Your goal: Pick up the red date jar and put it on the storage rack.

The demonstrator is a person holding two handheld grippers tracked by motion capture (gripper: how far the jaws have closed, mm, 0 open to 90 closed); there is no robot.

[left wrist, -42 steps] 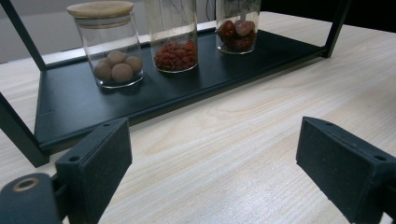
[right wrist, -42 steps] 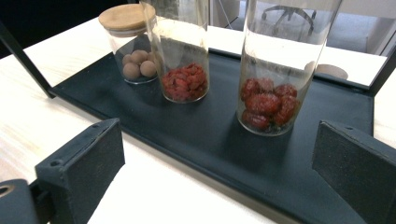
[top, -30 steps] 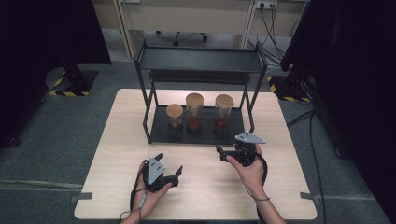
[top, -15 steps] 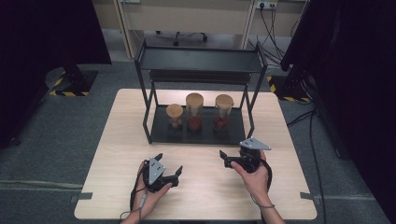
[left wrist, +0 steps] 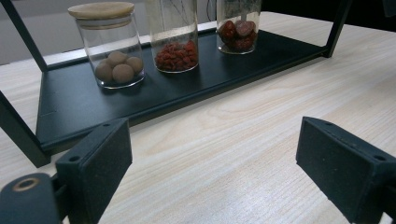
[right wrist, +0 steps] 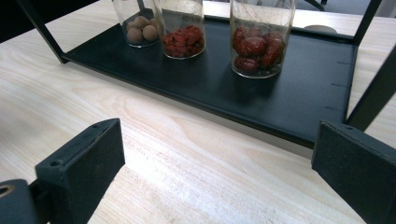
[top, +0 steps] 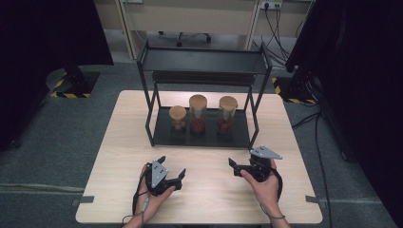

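I hold left gripper (top: 172,176) and right gripper (top: 237,166) low over wooden table (top: 209,190), jaws of both spread wide, empty. Beyond, black two-tier rack (top: 202,135); on bottom shelf, three cork-lidded glass jars: brown balls (top: 177,118), red berries (top: 198,113), dark red dates (top: 227,114).

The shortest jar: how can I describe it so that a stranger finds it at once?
Look at the black rack on the wooden table; three glass jars with wooden lids stand on its bottom shelf. The shortest jar is the left one in the high view. It alone holds round brown balls, while the others hold red contents.
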